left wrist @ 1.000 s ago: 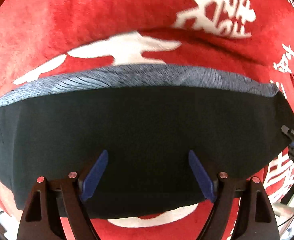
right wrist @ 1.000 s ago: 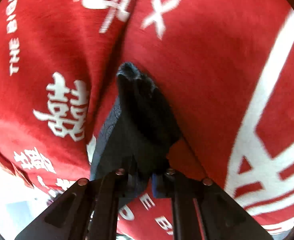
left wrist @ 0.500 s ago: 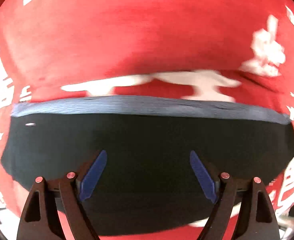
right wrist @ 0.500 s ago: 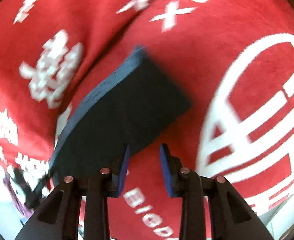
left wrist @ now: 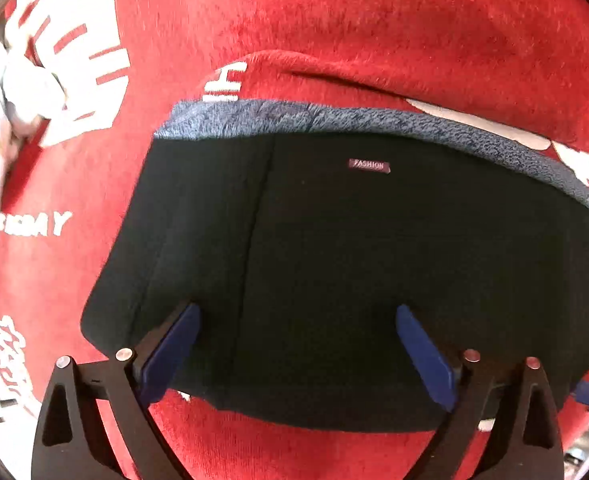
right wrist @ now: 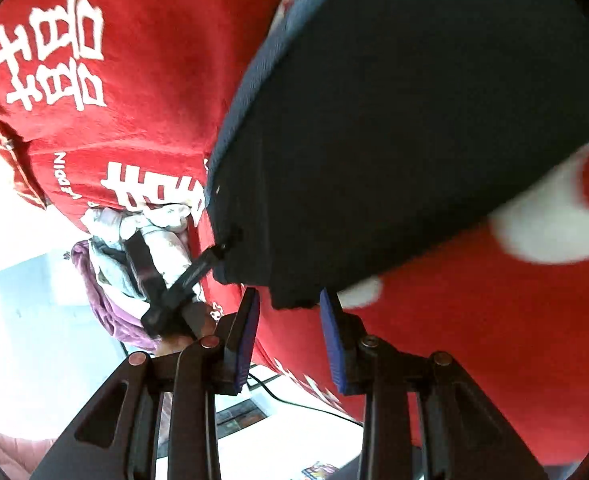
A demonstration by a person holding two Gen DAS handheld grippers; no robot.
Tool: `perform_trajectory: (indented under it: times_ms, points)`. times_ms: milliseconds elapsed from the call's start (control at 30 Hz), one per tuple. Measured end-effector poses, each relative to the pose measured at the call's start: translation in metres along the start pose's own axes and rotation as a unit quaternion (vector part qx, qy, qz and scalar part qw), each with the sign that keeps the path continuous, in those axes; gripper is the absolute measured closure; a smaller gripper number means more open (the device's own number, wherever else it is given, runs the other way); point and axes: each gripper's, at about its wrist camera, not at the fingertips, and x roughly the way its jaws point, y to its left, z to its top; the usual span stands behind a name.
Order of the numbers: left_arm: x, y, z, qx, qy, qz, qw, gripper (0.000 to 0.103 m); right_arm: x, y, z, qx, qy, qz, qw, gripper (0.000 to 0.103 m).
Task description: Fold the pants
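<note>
The pants point(left wrist: 354, 272) lie as a compact dark fold on the red blanket point(left wrist: 374, 20), with both the left tongs point(left wrist: 296, 356) and the right tongs point(right wrist: 288, 338) standing apart, gripping nothing. The fold looks nearly finished, so I would press and smooth lightly. Keep the blue pads point(left wrist: 170, 352) flat so the stacked layers don't slide askew.

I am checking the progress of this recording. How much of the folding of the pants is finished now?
Mostly done, it seems: the pants lie as a compact folded block on the red blanket, fleece lining showing along the far edge. In hand: nothing; the left gripper is open over the block, and the right gripper is open at its near corner. Left: perhaps tidying, which I cannot confirm.
</note>
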Motion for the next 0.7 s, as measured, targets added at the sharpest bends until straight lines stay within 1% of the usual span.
perform_trajectory:
  times_ms: [67, 100, 200, 233, 267, 300, 333, 367, 400, 433, 467, 500, 533, 567, 600, 667, 700]
  points:
    - [0.001, 0.0, -0.002, 0.003, -0.006, -0.002, 1.0, 0.003, 0.015, 0.0, 0.003, 0.008, 0.002, -0.017, 1.0, 0.068]
    - [0.001, 0.0, -0.004, 0.004, -0.01, -0.002, 0.9999, 0.003, 0.026, 0.005, 0.008, 0.012, 0.001, -0.018, 1.0, 0.068]
    - [0.004, 0.004, -0.007, -0.004, -0.017, -0.012, 0.9998, 0.002, 0.024, 0.0, 0.009, 0.032, 0.004, -0.019, 0.999, 0.068]
    - [0.004, 0.005, -0.007, -0.004, -0.018, -0.013, 0.9997, 0.002, 0.021, 0.001, 0.011, 0.035, 0.003, -0.024, 0.999, 0.081]
    - [0.003, 0.005, -0.008, -0.002, -0.018, -0.012, 0.9998, 0.002, 0.018, 0.008, 0.013, 0.026, -0.004, -0.041, 0.999, 0.102]
    - [0.003, 0.006, -0.008, -0.001, -0.018, -0.012, 0.9998, 0.002, 0.016, 0.016, 0.014, 0.01, -0.008, -0.047, 0.999, 0.102]
    - [0.005, 0.008, -0.009, 0.002, -0.02, -0.013, 0.9997, 0.002, 0.012, 0.03, 0.016, -0.017, -0.015, -0.044, 0.999, 0.103]
    - [0.006, 0.009, -0.01, 0.004, -0.024, -0.014, 0.9996, 0.002, 0.008, 0.045, 0.015, -0.053, -0.021, -0.058, 0.997, 0.103]
    - [0.006, 0.007, -0.009, 0.004, -0.025, -0.015, 0.9996, 0.002, 0.009, 0.05, 0.014, -0.069, -0.02, -0.079, 0.994, 0.103]
    - [0.007, 0.007, -0.011, 0.003, -0.027, -0.015, 0.9995, 0.002, 0.013, 0.048, 0.013, -0.072, -0.013, -0.101, 0.992, 0.103]
    - [0.006, 0.008, -0.012, 0.002, -0.027, -0.014, 0.9995, 0.002, 0.017, 0.037, 0.012, -0.061, -0.002, -0.123, 0.991, 0.103]
    - [0.001, 0.008, -0.013, 0.002, -0.026, -0.014, 0.9996, 0.002, 0.018, 0.022, 0.009, -0.034, 0.008, -0.123, 0.992, 0.102]
    - [0.002, 0.008, -0.012, 0.003, -0.025, -0.014, 0.9996, 0.002, 0.017, 0.012, 0.006, -0.008, 0.012, -0.099, 0.995, 0.101]
    - [0.001, 0.009, -0.013, 0.003, -0.026, -0.015, 0.9995, 0.001, 0.012, 0.005, 0.002, 0.014, 0.007, -0.08, 0.997, 0.099]
    - [0.002, 0.009, -0.014, 0.004, -0.027, -0.016, 0.9995, 0.001, 0.009, 0.004, 0.001, 0.017, 0.002, -0.077, 0.997, 0.095]
    - [0.002, 0.009, -0.013, 0.004, -0.027, -0.018, 0.9995, 0.001, 0.002, 0.006, 0.0, 0.014, -0.011, -0.068, 0.998, 0.064]
    - [0.002, 0.009, -0.013, 0.004, -0.027, -0.017, 0.9995, 0.001, 0.001, 0.007, 0.0, 0.016, -0.019, -0.068, 0.997, 0.06]
